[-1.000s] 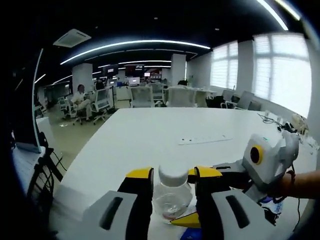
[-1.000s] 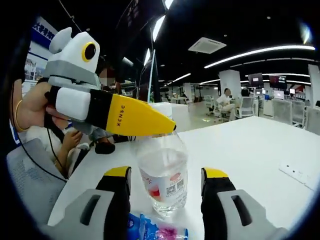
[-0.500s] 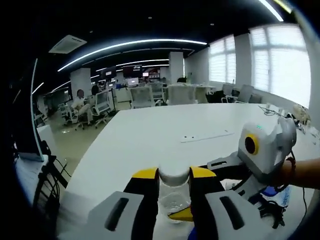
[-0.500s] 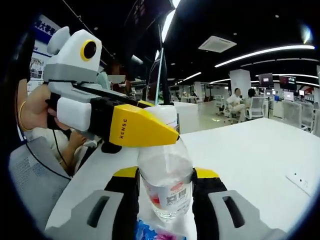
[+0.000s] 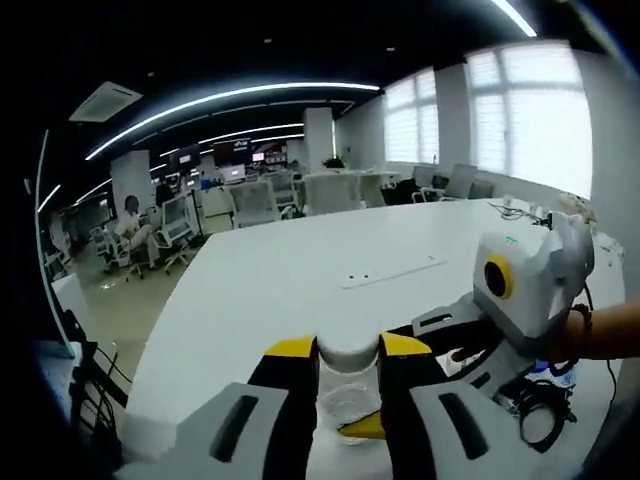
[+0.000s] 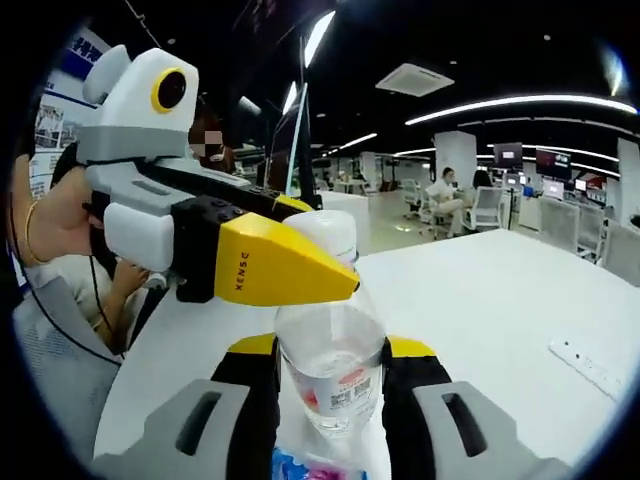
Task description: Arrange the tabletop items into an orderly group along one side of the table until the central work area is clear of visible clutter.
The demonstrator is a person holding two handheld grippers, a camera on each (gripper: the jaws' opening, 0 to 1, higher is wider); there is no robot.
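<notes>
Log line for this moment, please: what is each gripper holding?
left gripper: shut on bottle cap | right gripper: shut on bottle body | table: white

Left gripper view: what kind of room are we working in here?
Most likely a large open-plan office. Rows of desks with monitors and office chairs run behind the long white table, people sit at workstations, strip lights cross the dark ceiling, and tall windows line one side.

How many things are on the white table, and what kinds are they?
Clear plastic bottle: 1
White power strip: 1
Blue and pink wrapper: 1
Black cable loop: 1
Total: 4, all on the table.
</notes>
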